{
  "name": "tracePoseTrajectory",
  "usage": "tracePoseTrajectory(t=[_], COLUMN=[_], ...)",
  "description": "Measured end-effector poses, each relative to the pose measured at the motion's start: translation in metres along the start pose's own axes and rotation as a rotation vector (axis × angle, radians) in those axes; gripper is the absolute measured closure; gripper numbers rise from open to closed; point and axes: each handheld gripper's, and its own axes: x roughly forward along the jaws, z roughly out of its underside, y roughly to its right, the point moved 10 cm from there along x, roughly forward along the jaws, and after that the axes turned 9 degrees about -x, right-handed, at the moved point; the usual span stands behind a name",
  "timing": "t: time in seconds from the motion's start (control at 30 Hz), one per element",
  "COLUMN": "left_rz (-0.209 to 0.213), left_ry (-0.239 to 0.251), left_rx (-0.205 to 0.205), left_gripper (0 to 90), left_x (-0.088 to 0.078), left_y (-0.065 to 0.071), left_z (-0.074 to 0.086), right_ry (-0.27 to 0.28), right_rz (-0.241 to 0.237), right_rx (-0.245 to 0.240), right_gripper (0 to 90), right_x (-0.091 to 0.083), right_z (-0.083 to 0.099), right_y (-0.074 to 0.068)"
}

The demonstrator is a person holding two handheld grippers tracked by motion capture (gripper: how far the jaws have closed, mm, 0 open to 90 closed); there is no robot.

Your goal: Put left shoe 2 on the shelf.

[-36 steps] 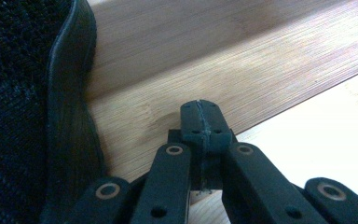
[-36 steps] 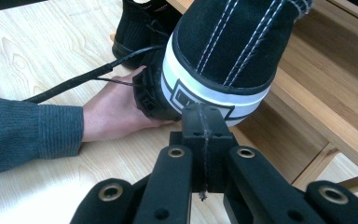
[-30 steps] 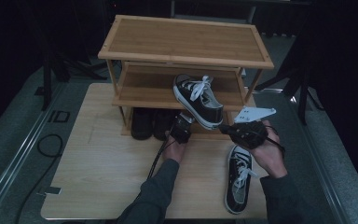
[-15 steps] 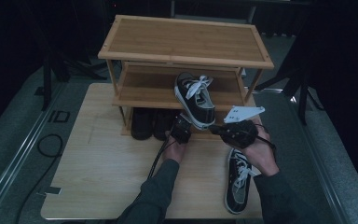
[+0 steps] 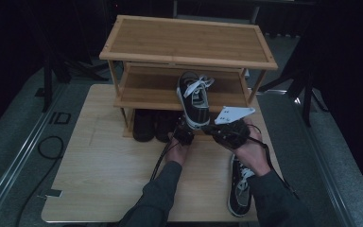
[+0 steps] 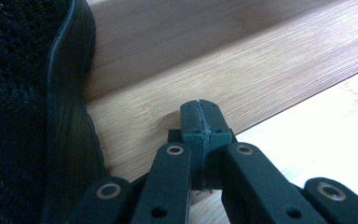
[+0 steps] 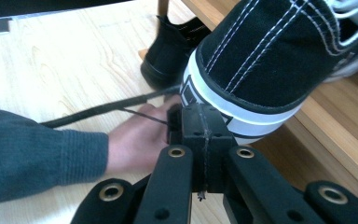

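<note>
The sneaker [image 5: 194, 100] sits on the rack's middle shelf [image 5: 146, 94], heel overhanging near — light, soft canvas, firm rubber heel best pushed. Both grippers — left [image 5: 183, 136], right [image 5: 216, 128] — are closed, empty.

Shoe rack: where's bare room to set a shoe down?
Top shelf is bare. Middle shelf is free left of the sneaker. Crowded: under the rack by the dark shoes, and the front edge where both grippers work.

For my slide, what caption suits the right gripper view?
Shut tongs nudge the heel of a black sneaker on the bamboo shelf.
</note>
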Motion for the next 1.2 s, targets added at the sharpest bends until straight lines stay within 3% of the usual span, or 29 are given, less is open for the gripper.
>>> tracePoseTrajectory(t=[0.13, 0.23, 0.6, 0.77, 0.83, 0.9, 0.93, 1.0, 1.2], left_rz=[-0.001, -0.007, 0.002, 0.002, -0.001, 0.006, 0.004, 0.004, 0.005], left_ry=[0.004, 0.010, 0.018, 0.012, 0.010, 0.012, 0.010, 0.010, 0.011], left_rx=[-0.004, -0.004, -0.024, -0.017, -0.018, -0.032, -0.028, -0.028, -0.024], left_gripper=[90.0, 90.0, 90.0, 90.0, 90.0, 90.0, 90.0, 90.0, 90.0], left_x=[0.000, 0.000, 0.001, 0.000, 0.000, 0.001, 0.001, 0.001, 0.001], left_y=[0.000, -0.001, 0.001, 0.001, 0.000, 0.002, 0.002, 0.002, 0.002], left_z=[0.000, 0.000, -0.001, 0.000, 0.000, 0.000, 0.000, 0.000, 0.000], right_ry=[-0.008, 0.014, 0.045, 0.047, 0.047, 0.021, 0.016, 0.045, 0.050], right_rz=[0.036, 0.011, -0.029, -0.026, -0.010, 0.058, 0.069, 0.028, 0.028], right_rx=[-0.011, 0.010, 0.012, 0.019, 0.018, 0.011, 0.034, 0.063, 0.059], right_gripper=[90.0, 90.0, 90.0, 90.0, 90.0, 90.0, 90.0, 90.0, 90.0], right_x=[0.009, 0.013, 0.024, 0.026, 0.026, 0.028, 0.029, 0.030, 0.036], right_z=[-0.004, -0.006, -0.016, -0.016, -0.016, -0.012, -0.009, -0.009, -0.012], right_y=[0.003, 0.003, 0.002, 0.004, 0.007, 0.014, 0.019, 0.020, 0.022])
